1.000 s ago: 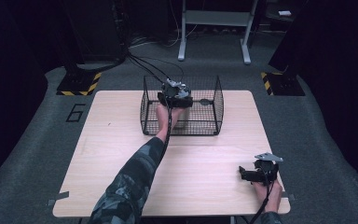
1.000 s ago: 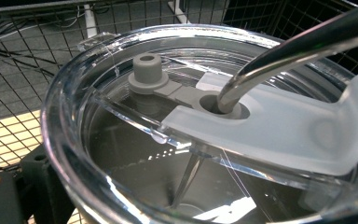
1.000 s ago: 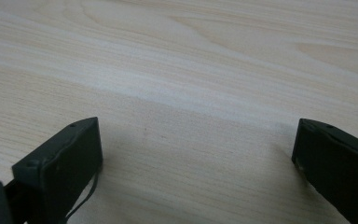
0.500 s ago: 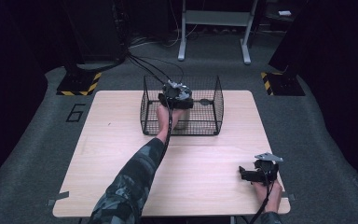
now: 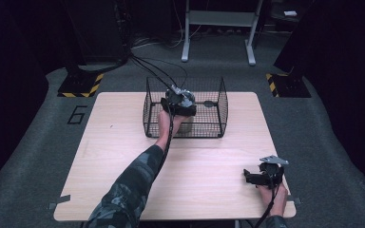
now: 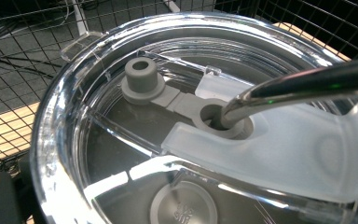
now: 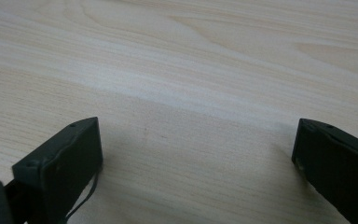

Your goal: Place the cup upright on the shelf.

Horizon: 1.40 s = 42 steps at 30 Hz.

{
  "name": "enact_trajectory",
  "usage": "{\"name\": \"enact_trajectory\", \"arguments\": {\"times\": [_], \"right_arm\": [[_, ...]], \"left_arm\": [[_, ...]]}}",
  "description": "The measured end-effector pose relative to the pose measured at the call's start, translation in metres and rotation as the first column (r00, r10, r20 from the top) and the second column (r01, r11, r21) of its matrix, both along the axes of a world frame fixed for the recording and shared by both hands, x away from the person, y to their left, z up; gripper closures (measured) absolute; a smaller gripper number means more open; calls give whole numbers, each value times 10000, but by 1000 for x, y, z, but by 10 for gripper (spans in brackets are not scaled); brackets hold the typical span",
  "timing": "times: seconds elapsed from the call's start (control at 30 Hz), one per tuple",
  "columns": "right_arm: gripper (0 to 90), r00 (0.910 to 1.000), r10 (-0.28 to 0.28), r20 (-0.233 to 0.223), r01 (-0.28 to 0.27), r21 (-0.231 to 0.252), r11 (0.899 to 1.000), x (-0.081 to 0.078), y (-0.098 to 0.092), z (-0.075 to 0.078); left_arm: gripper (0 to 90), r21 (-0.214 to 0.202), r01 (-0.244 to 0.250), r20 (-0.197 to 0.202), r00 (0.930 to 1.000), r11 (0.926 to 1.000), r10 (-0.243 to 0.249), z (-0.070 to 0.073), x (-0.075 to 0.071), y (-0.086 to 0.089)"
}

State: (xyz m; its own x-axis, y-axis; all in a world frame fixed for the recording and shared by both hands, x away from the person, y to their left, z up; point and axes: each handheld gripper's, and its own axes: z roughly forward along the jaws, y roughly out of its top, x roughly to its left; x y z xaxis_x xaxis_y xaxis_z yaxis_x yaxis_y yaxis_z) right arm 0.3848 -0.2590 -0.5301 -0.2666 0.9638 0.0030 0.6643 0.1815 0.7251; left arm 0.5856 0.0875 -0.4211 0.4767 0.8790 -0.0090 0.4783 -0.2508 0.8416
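A tumbler (image 5: 186, 126) stands inside a black wire basket (image 5: 221, 95) at the table's far middle. Its clear lid (image 6: 98, 140) sits very close in the left gripper view, with a metal straw (image 6: 303, 81) passing through a grey rubber seal (image 6: 142, 81). My left gripper (image 5: 182, 113) reaches down into the basket and is shut on the tumbler's top; one black jaw presses against the lid's rim at the lower left. My right gripper (image 5: 247, 177) rests near the table's front right corner, open (image 7: 196, 158), with bare wood between its jaws.
The light wooden table (image 5: 123, 142) has wide bare room left and in front of the basket. Cables (image 5: 147, 66) run from the basket area back over the dark floor. A metal stand (image 5: 218, 28) and hazard-striped feet (image 5: 83, 85) lie beyond the table.
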Motion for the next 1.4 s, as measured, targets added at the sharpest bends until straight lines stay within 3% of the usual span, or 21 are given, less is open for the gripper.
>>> {"name": "enact_trajectory", "arguments": {"times": [0.43, 0.5, 0.57, 0.8, 0.9, 0.93, 1.4], "right_arm": [[11, 10000, -1, -1, 1, 0, 10000, 0, 0, 0], [11, 10000, -2, 0, 2, -1, 10000, 0, 0, 0], [11, 10000, 2, -4, -2, -1, 10000, 0, 0, 0], [11, 10000, -3, -7, 3, 0, 10000, 0, 0, 0], [11, 10000, -24, -2, 24, -12, 10000, 0, 0, 0], [11, 10000, 3, -6, -3, -3, 10000, 0, 0, 0], [11, 10000, -44, 1, 44, -18, 10000, 0, 0, 0]], "left_arm": [[0, 15, 393, 90, 9992, 9992, -393, 10, -9, 6], [0, -12, 457, -7, 9990, 9990, -457, 11, -11, 7], [0, 212, 597, -130, 9981, 9980, -595, 14, -13, 12], [1, 143, 846, -306, 9960, 9963, -841, 23, -23, 22], [1, 285, 1121, -355, 9932, 9933, -1111, 30, -30, 29], [1, 102, 1063, -278, 9940, 9943, -1060, 31, -32, 29], [1, 411, 1871, -67, 9823, 9815, -1870, 52, -89, 70]]}}
